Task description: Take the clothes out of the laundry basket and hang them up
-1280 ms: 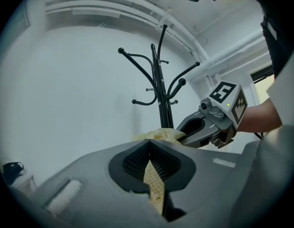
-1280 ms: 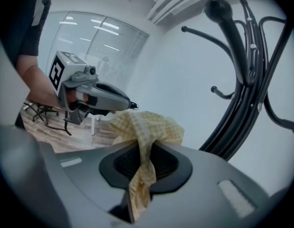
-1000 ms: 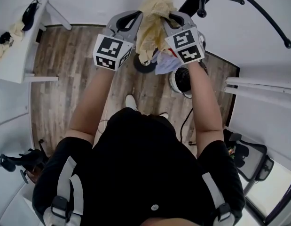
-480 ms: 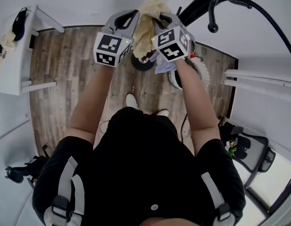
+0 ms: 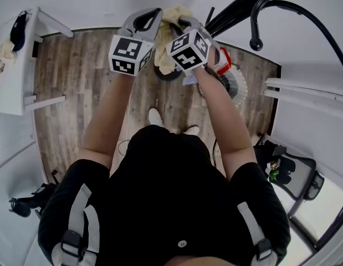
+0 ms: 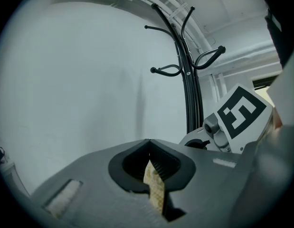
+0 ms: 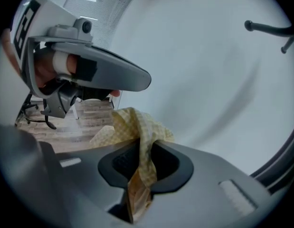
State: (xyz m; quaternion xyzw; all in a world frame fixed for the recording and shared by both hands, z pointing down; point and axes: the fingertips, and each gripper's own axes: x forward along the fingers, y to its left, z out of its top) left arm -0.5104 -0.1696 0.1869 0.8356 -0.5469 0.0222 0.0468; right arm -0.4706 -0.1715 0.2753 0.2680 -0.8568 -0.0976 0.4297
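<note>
Wood-plank flooring (image 5: 77,93) and white walls (image 5: 105,4) are seen from above, with a black coat stand (image 5: 237,7) rising at the far side. One garment, a yellow checked cloth (image 5: 172,14), has been taken out and is held up in front of the person between both tools, close to the stand. The left hand-held gripper (image 6: 149,164) is closed on a thin edge of the cloth. The right hand-held gripper (image 7: 139,167) is clamped on a thicker, bunched fold. Its jaws have just been opening slightly, yet the fabric is pinched between them. Nothing has been hung so far. The hooks (image 6: 166,71) are bare, so the hanging step is judged to be left, followed by any further clothes.

The laundry basket (image 5: 237,87) is shown only by the head view, on the floor beyond the right forearm. A red item (image 5: 224,60) is seen at its rim, possibly more clothing, though too little is visible to be sure. The grips themselves are hidden in that view behind the marker cubes (image 5: 129,54). They are shown by the gripper views instead. The bare hooks are shown by the left one. The loose cloth spilling past the jaws toward the left hand-held gripper is shown by the right one.
</note>
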